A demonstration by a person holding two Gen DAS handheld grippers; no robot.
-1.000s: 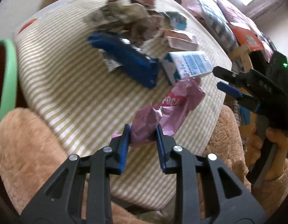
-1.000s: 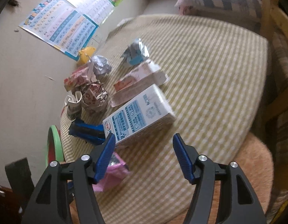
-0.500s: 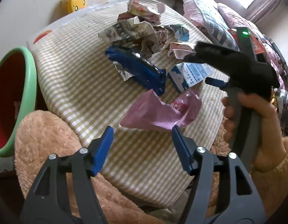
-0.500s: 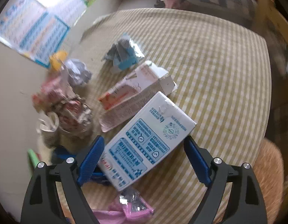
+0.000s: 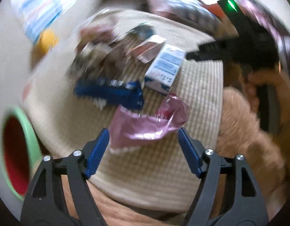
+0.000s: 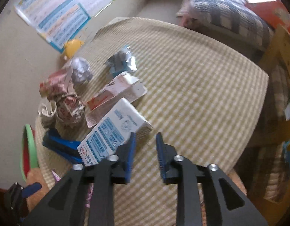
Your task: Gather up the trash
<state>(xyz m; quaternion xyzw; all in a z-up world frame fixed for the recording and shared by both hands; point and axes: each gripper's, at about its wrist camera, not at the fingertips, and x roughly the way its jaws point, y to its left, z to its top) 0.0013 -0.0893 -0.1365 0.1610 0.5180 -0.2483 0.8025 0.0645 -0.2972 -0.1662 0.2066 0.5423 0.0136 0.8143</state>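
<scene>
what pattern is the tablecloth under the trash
A fine check of olive-yellow and white on the tablecloth; the right wrist view shows it best.

- On the counter point(image 6: 192, 86), a milk carton point(image 6: 115, 131) lies near its left edge.
- A second carton point(image 6: 116, 92) touches it behind.
- A bin point(image 6: 28, 146) stands off that edge.

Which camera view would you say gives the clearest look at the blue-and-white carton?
The right wrist view: the blue-and-white carton lies sharp and close beside the right gripper, its print visible. The left wrist view shows it farther off and motion-blurred.
</scene>
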